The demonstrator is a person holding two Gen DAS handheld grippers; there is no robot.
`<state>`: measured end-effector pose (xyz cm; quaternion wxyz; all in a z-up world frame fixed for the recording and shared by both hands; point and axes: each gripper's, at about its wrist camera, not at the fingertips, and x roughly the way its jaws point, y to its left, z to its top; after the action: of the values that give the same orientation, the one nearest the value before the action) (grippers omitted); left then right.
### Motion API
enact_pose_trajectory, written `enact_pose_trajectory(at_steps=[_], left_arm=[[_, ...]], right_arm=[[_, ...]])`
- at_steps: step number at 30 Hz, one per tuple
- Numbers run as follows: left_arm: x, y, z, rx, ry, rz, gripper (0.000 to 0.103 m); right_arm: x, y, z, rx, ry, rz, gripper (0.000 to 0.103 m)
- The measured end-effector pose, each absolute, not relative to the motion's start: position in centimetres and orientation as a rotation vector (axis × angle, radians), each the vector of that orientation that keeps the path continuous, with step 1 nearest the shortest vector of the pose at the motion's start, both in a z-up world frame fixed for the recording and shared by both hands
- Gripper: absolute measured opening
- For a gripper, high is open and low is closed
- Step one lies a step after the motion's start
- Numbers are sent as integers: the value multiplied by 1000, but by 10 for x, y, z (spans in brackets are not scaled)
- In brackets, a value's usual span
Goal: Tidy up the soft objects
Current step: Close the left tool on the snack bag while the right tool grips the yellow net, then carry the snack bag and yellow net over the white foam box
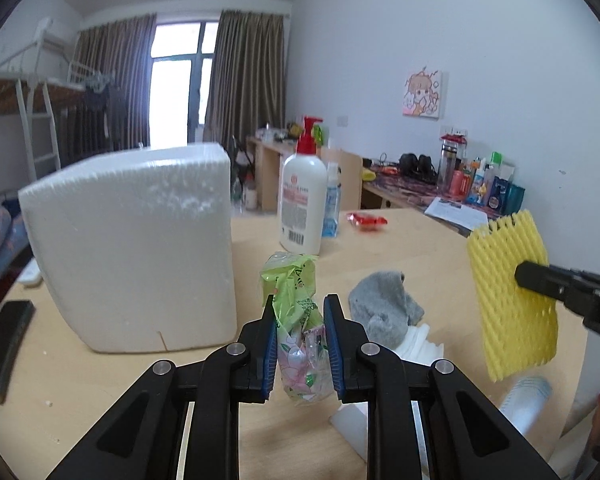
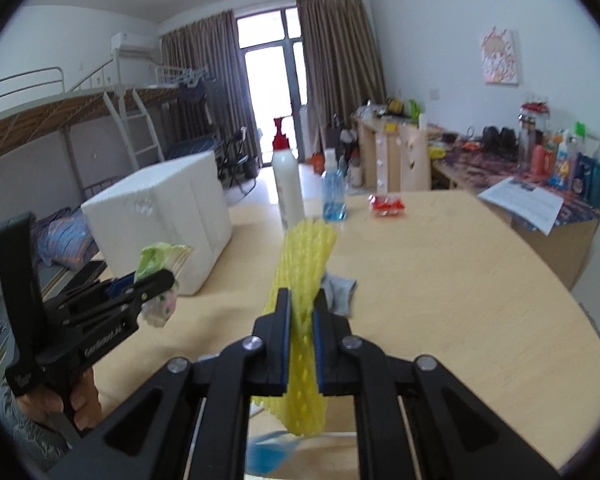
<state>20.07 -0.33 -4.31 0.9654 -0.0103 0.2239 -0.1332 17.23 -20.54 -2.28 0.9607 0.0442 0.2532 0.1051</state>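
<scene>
Clamping a crinkly green packet (image 1: 298,332) upright, the left tongs (image 1: 299,340) hang just right of the foam box (image 1: 132,248); right tongs (image 2: 303,332) grip yellow foam netting (image 2: 306,280) farther off above the desk (image 2: 460,280).

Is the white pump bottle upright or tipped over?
Upright. The pump bottle stands on its base on the table, red pump on top, beside the foam box.

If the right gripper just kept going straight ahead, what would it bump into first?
Probably the grey cloth lying on the table just beyond the yellow foam net that the right gripper holds; farther on stands the white pump bottle. Depth is unclear.
</scene>
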Motion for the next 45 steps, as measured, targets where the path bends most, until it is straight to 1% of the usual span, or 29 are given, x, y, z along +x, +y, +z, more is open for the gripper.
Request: enact_pose_trajectory(at_steps=[6,14,32,45], left_arm=[[187,-4,-35,8,360,-222,23],[163,0,-11,14,271,-179,23],[87,8,16,26,191,-136,23],[59,24,22,20,182,-83,23]], right_arm=[[157,-203,-14,75,418,179,12],[141,-208,-3,88,361,171,12],[98,-205,19,76,251,251,12],[86,-181,21,32,233,334,12]])
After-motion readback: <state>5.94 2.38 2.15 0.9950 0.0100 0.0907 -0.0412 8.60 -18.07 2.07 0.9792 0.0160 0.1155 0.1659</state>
